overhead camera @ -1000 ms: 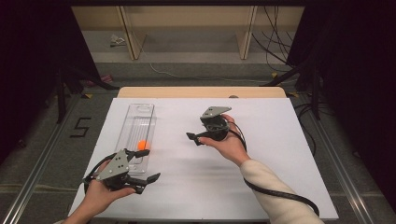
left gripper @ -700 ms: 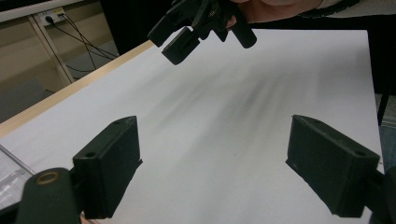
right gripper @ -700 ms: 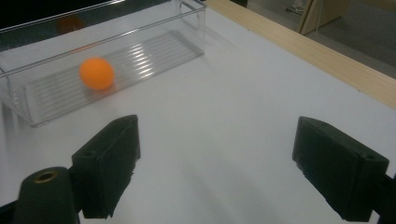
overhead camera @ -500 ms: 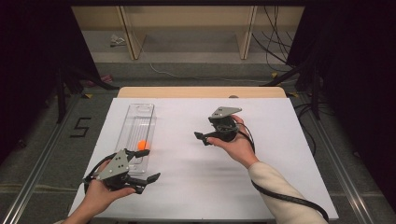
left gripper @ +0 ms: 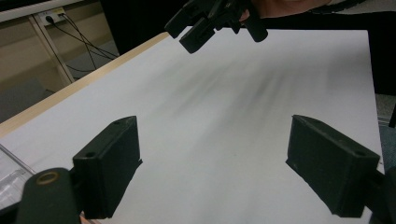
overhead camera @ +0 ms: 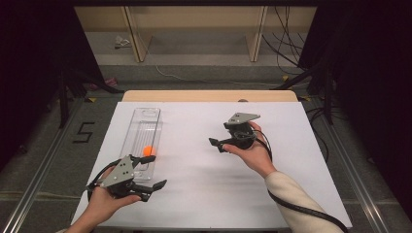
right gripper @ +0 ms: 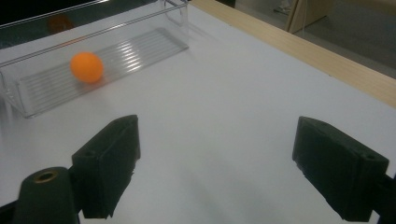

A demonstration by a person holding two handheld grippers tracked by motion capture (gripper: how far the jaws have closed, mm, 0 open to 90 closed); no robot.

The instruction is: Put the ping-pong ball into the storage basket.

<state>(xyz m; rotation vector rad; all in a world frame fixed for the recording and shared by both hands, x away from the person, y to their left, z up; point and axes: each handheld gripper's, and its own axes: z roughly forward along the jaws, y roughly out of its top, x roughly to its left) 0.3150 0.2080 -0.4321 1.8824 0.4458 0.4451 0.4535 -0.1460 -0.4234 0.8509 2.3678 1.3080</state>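
Table: white top [overhead camera: 204,194] with a pale wooden strip along the far edge; both grippers are held over it.
Tray: clear plastic tray [overhead camera: 141,127], long and narrow, lying on the left part of the table with its length running near to far; ribbed floor, low clear walls.
Ball: orange ball [overhead camera: 148,150] lying inside the tray, toward the near end, on the ribbed floor; nothing touches it.
Left gripper: left gripper [overhead camera: 151,171] held in the left hand [overhead camera: 104,204] at the near left of the table, just beside the near end of the tray; jaws spread wide, nothing between them, bare table top showing in the gap.
Right gripper: right gripper [overhead camera: 215,144] held in the right hand [overhead camera: 252,153] right of the table's middle, raised above the top, pointing left toward the tray; jaws spread wide, nothing gripped.
Ball to right gripper: well apart, with open table between.
Ball to left gripper: near, the ball just beyond the gripper's far side, not touching.
Cables: a black cable trails from each gripper toward the near edge.
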